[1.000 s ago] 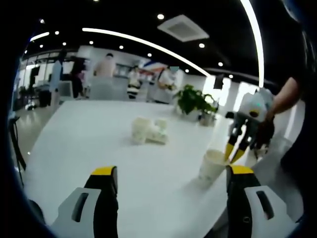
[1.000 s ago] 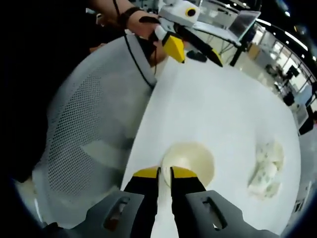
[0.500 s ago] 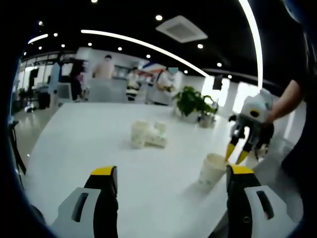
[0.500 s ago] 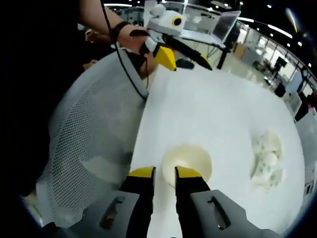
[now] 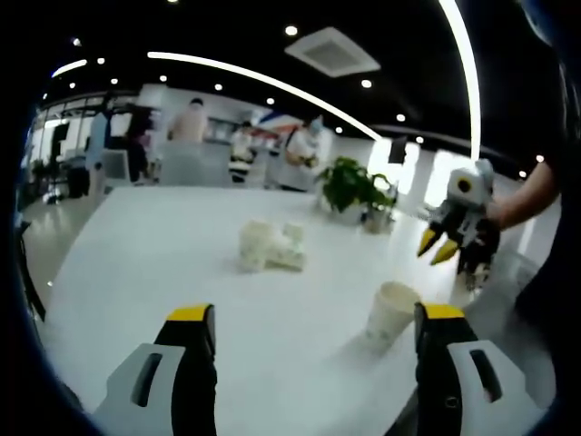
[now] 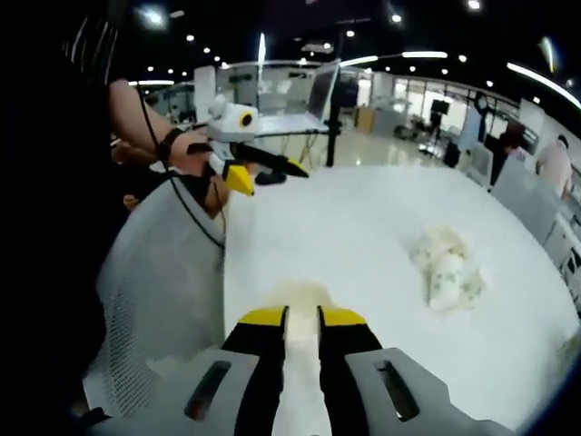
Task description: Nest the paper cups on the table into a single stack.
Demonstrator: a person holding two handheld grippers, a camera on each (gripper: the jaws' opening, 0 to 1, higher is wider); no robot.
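In the left gripper view the left gripper (image 5: 313,331) is wide open w/ nothing between its yellow-tipped jaws, held low over the white table (image 5: 163,245). One paper cup (image 5: 391,313) stands upright near the table's edge, just beside the inner side of the jaw on the right of that view, apart from it; I can't tell if it is one cup or some cups already nested. Further back, approx. in the table's middle, lies a small heap of crumpled paper cups (image 5: 270,245), on their sides. The right gripper (image 5: 437,247) is in the air above & behind the upright cup, not touching it, jaws nearly closed & holding nothing, a hand (image 5: 479,243) around its grip. A potted plant (image 5: 356,186) stands at the table's far side; people stand in the bkgd. In the right gripper view the right gripper (image 6: 301,316) has only a narrow gap between its jaws, nothing gripped; the cup's (image 6: 300,295) rim shows just beyond the jaw tips. The heap (image 6: 445,270) lies well apart to the right of that view. The left gripper (image 6: 254,174) is at upper left, beside a gray mesh chair back (image 6: 159,291).
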